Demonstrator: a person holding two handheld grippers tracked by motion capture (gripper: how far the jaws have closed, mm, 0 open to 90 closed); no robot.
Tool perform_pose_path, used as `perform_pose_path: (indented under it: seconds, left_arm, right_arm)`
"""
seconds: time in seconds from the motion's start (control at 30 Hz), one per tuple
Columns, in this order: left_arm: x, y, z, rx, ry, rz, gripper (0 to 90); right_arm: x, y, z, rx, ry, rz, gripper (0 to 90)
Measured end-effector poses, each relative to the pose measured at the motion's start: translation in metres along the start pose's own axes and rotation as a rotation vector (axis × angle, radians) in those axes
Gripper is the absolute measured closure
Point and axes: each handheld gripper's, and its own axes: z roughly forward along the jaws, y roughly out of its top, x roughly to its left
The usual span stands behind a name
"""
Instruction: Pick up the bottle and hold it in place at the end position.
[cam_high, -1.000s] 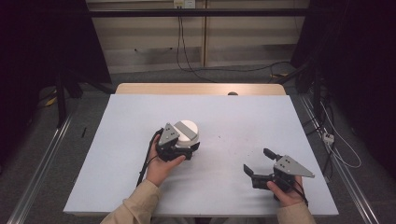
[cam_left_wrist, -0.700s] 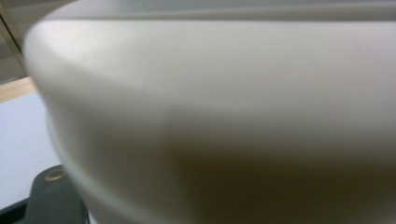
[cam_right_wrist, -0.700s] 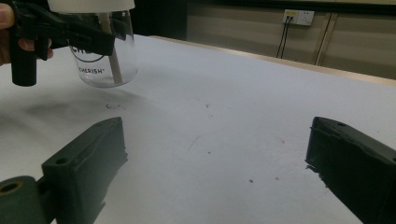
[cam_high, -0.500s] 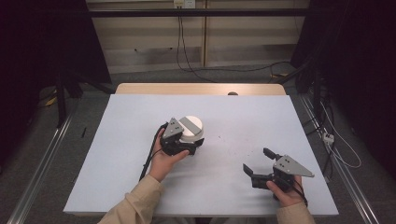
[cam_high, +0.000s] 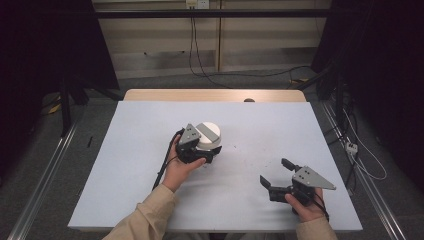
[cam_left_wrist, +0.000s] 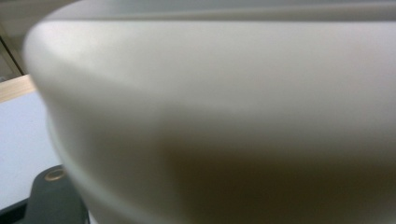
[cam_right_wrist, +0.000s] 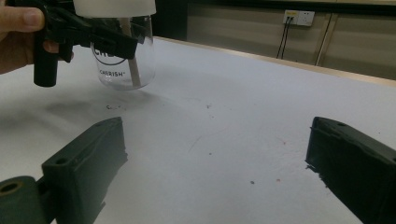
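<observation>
A clear jar (cam_right_wrist: 122, 65) with a white lid (cam_high: 208, 132) and dark lettering stands near the middle of the white table (cam_high: 125, 165). My left gripper (cam_high: 209, 149) is shut on the jar just under the lid, one black jaw crossing the front of the glass. In the left gripper view the lid (cam_left_wrist: 224, 93) sits very close and blurred. My right gripper (cam_high: 276, 171) rests open near the front right of the table with nothing between its jaws, well apart from the jar. The right gripper view shows the left gripper (cam_right_wrist: 105, 42) on the jar at upper left.
A wooden strip (cam_high: 215, 95) edges the table's far side. Cables (cam_high: 200, 50) hang along the back wall. Small dark specks (cam_right_wrist: 112, 107) lie on the tabletop near the jar. Metal rails (cam_high: 45, 185) run along the floor on both sides.
My left gripper and the jar have shifted slightly forward and to the right together. The right gripper has stayed where it was.
</observation>
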Motion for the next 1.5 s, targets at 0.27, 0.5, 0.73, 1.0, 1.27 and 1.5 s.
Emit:
perform_pose_path:
  seconds: [0.27, 0.5, 0.73, 1.0, 1.27, 1.5]
  left_arm:
    - [0.003, 0.003, 0.004, 0.013, 0.003, 0.014, 18.6]
    - [0.002, 0.01, 0.01, -0.007, -0.016, 0.017, 18.6]
    - [0.004, 0.011, 0.014, 0.002, -0.017, 0.022, 18.6]
    - [0.006, 0.013, 0.019, 0.003, -0.015, 0.029, 18.6]
    - [0.009, 0.015, 0.025, 0.004, -0.022, 0.027, 18.6]
    - [0.012, 0.014, 0.032, -0.001, -0.019, 0.016, 18.6]
  right_arm:
    - [0.0, 0.001, 0.0, -0.008, -0.006, -0.001, 4.0]
    - [0.001, 0.001, -0.002, -0.011, -0.016, -0.003, 4.0]
    - [0.002, 0.001, -0.003, -0.01, -0.015, -0.002, 3.9]
    - [0.002, 0.001, -0.007, -0.021, -0.022, 0.007, 3.7]
    - [0.002, 0.001, -0.009, -0.026, -0.029, 0.007, 3.7]
    - [0.002, 0.0, -0.01, -0.025, -0.034, 0.006, 3.7]
